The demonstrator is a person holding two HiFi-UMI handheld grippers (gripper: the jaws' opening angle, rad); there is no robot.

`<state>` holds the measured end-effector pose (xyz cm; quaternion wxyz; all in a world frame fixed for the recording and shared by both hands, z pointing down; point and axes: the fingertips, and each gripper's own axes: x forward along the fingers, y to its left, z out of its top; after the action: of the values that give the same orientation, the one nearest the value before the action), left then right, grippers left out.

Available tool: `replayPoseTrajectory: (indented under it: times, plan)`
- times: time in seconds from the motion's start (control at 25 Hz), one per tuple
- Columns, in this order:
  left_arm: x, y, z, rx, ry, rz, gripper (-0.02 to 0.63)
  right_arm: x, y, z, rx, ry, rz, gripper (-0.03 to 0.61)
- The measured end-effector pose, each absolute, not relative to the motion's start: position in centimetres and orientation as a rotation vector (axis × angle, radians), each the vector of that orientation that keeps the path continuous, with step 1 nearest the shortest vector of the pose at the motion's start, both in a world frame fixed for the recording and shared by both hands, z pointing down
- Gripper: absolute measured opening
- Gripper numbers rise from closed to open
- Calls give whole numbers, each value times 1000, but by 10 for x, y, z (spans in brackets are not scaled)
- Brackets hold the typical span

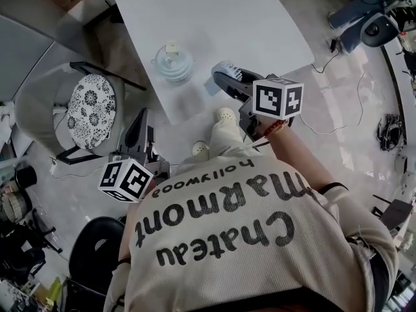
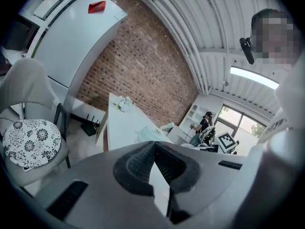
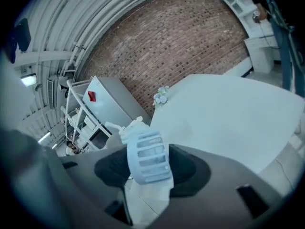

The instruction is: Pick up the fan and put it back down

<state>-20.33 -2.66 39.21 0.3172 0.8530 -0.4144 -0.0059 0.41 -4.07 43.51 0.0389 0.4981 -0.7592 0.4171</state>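
Left tool (image 2: 154, 146) is closed and empty; right tool (image 3: 147, 168), partly open, clamps the pale-blue fan (image 3: 145, 149).

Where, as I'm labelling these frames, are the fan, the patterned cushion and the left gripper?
fan (image 3: 147, 157): right gripper view, on its slatted rim.
patterned cushion (image 1: 91, 103): head view, on the cushion's middle.
left gripper (image 2: 153, 144): left gripper view, where its two fingertips meet.
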Motion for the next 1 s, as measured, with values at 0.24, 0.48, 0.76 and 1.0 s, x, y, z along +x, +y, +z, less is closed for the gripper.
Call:
replayPoseTrajectory:
  times: [0.24,0.48,0.76,1.0]
  plan:
    - [-200,-47,386,2224,-1139,-46,2,21,-61,432,1526,-2307,1210,215]
    - [-200,-89,377,2183,-1257,-113,2,36,-106,423,1460,-2338,1194,213]
    - [-207,-120,367,2126,-1393,-138,2,50,-155,413,1400,-2374,1162,213]
    - [-208,-135,366,2066,-1494,-160,2,57,-194,409,1337,-2410,1147,213]
